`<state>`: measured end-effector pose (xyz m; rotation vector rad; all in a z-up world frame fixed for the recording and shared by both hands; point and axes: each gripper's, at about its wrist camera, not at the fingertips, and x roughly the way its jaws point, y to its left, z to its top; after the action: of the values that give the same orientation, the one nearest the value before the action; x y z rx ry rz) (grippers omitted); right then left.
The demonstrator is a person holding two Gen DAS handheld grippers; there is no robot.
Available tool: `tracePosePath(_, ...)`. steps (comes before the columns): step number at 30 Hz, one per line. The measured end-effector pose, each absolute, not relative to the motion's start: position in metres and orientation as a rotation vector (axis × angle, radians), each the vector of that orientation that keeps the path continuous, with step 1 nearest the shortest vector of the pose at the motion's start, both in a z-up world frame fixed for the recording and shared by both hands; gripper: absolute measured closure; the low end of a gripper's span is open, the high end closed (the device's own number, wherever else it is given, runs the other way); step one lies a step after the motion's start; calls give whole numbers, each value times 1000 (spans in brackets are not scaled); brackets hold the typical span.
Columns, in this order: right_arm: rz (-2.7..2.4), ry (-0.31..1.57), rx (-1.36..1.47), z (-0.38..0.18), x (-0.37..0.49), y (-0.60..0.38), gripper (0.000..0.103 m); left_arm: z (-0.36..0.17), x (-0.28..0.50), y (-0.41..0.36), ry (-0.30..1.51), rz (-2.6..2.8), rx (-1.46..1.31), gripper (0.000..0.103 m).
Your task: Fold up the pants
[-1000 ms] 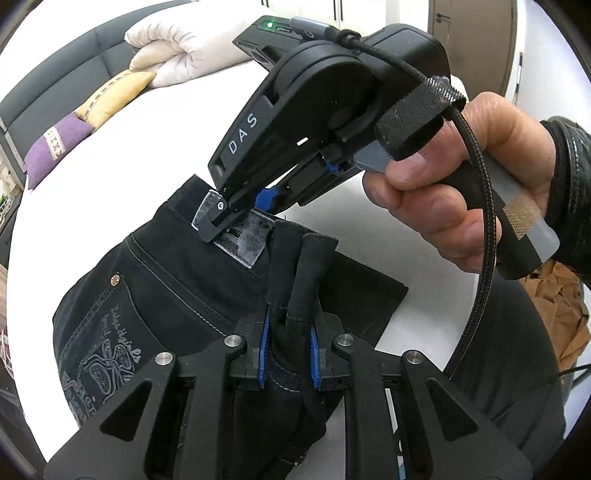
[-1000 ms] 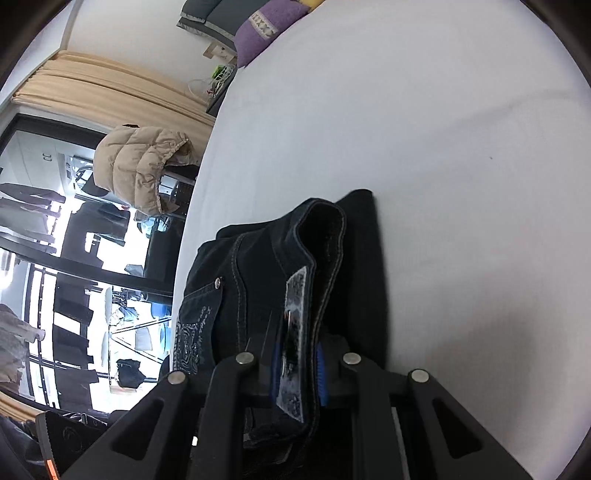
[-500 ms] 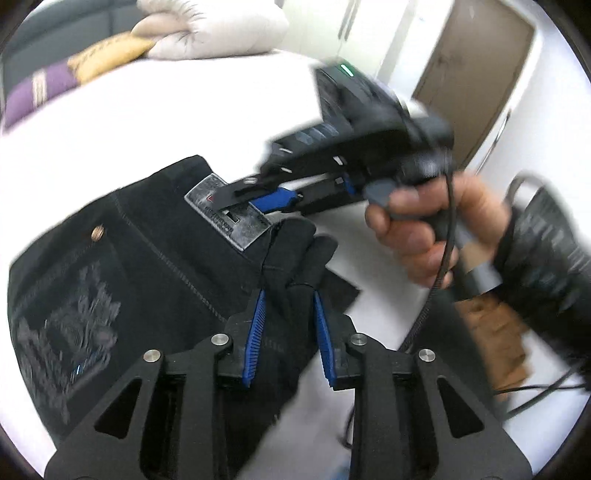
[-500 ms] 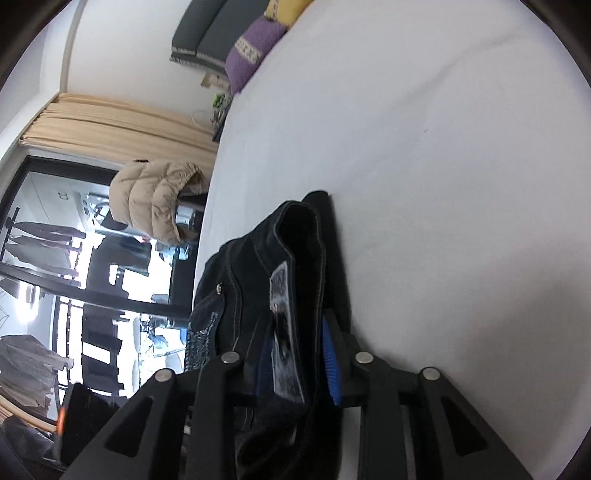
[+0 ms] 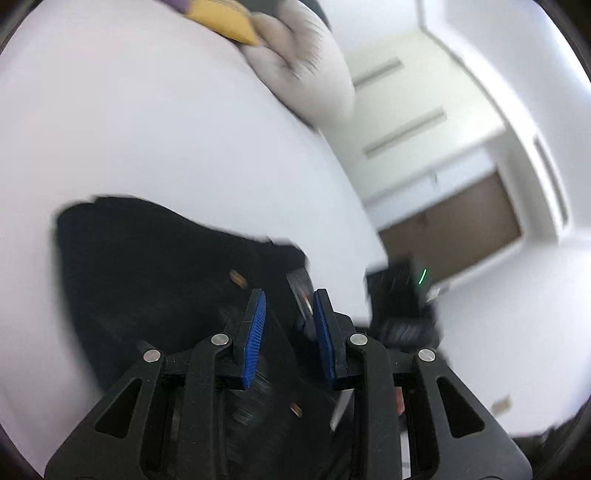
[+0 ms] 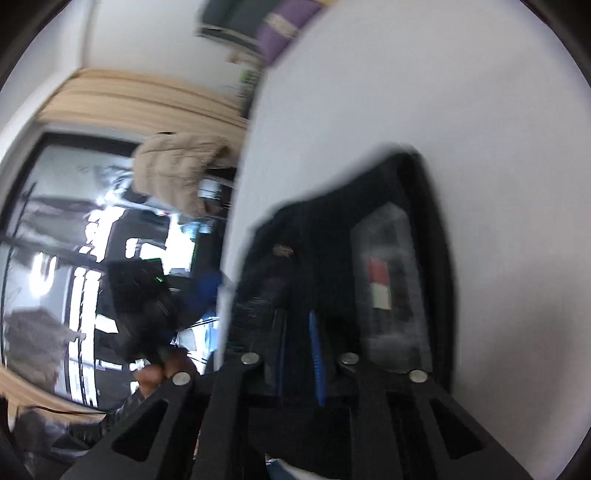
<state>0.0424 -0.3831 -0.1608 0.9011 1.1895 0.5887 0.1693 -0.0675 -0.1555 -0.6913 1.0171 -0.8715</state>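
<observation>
While both fisheye views are smeared with motion blur, the main shapes read clearly. The left gripper [image 5: 287, 325], black plastic with ribbed blue rubber pads [image 5: 253, 339], has its two fingers spread apart with a visible gap and nothing pinched between them. Directly beneath and ahead of those fingers lie the folded black denim pants [image 5: 147, 280], a dark, thick, roughly rectangular bundle resting on the smooth white bed surface [image 5: 147, 129]. A small copper-coloured rivet [image 5: 237, 277] glints on the denim just ahead of the left pad, and a grey rectangular waistband patch [image 5: 301, 291] sits between the fingertips. To the right of this gripper, past the bed edge, the other black handheld unit shows a small green light.

The right gripper [image 6: 297, 354] also hangs over the pants [image 6: 332, 229]; its blue pads [image 6: 314, 350] stand a little apart, and blur makes it impossible to tell whether fabric is caught between them. Just right of its fingers the grey leather-like patch [image 6: 388, 269] shows a red and white mark. Far ahead of the left gripper, a puffy beige pillow [image 5: 303, 70] and a yellow cushion [image 5: 221, 14] lie on the bed.
</observation>
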Motion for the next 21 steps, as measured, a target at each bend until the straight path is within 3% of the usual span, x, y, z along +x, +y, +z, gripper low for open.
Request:
tracePosePath(7, 542, 1137, 1056, -193, 25, -410, 103, -190, 165, -46, 1059, -890, -743, 78)
tracePosePath(21, 497, 1071, 1092, -179, -24, -403, 103, -203, 89, -24, 1056, -965, -645, 78)
